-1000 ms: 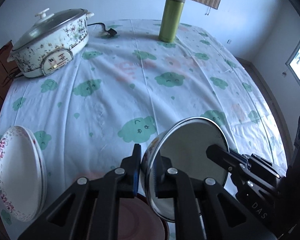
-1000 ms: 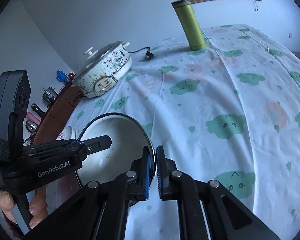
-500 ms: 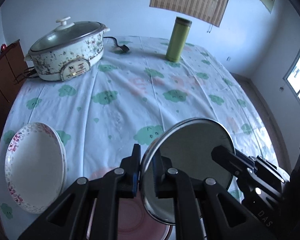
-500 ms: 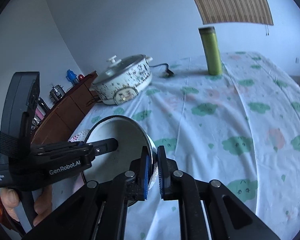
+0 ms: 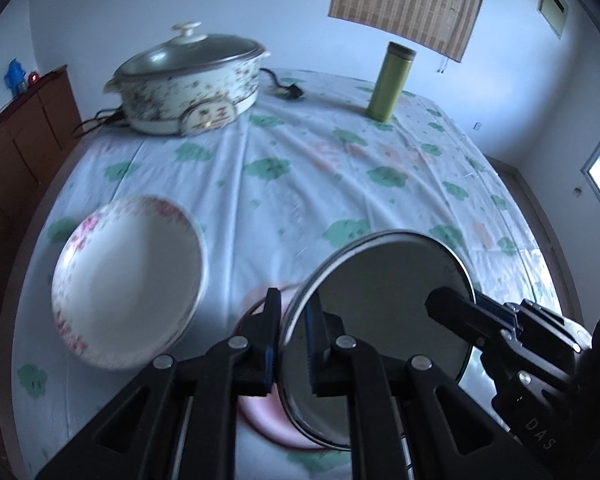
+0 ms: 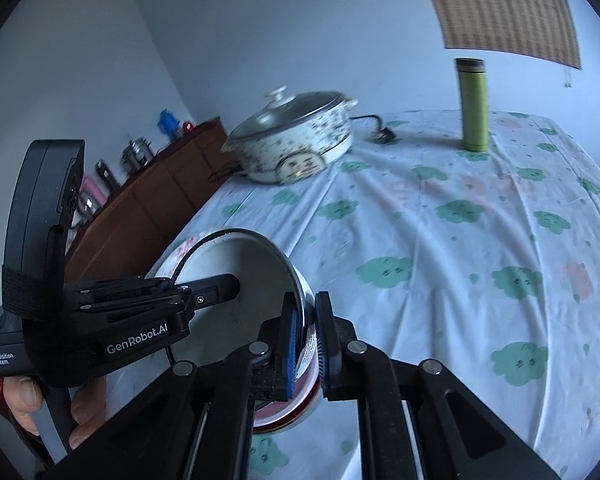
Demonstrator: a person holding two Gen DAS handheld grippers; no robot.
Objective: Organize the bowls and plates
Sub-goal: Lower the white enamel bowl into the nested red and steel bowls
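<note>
A white enamel bowl with a dark rim [image 5: 384, 296] hangs tilted above the table, gripped on both sides. My left gripper [image 5: 292, 314] is shut on its left rim. My right gripper [image 6: 305, 310] is shut on the opposite rim, over the bowl's white inside [image 6: 244, 268]. Each wrist view shows the other gripper: the right one [image 5: 446, 306] and the left one [image 6: 230, 282]. Under the bowl lies a pink dish [image 5: 260, 412], mostly hidden, its red edge [image 6: 284, 414] showing. A stack of white floral plates [image 5: 128, 280] rests to the left.
A lidded floral electric pot [image 5: 188, 84] stands at the far left of the cloud-print tablecloth [image 5: 340, 184], its cord and plug [image 5: 288, 90] beside it. A green flask [image 5: 388, 80] stands at the far end. A wooden cabinet [image 5: 16, 140] flanks the left edge.
Both grippers have risen with the bowl held between them and shifted toward the floral plates, which now sit nearer the middle of the left wrist view. More of the room shows.
</note>
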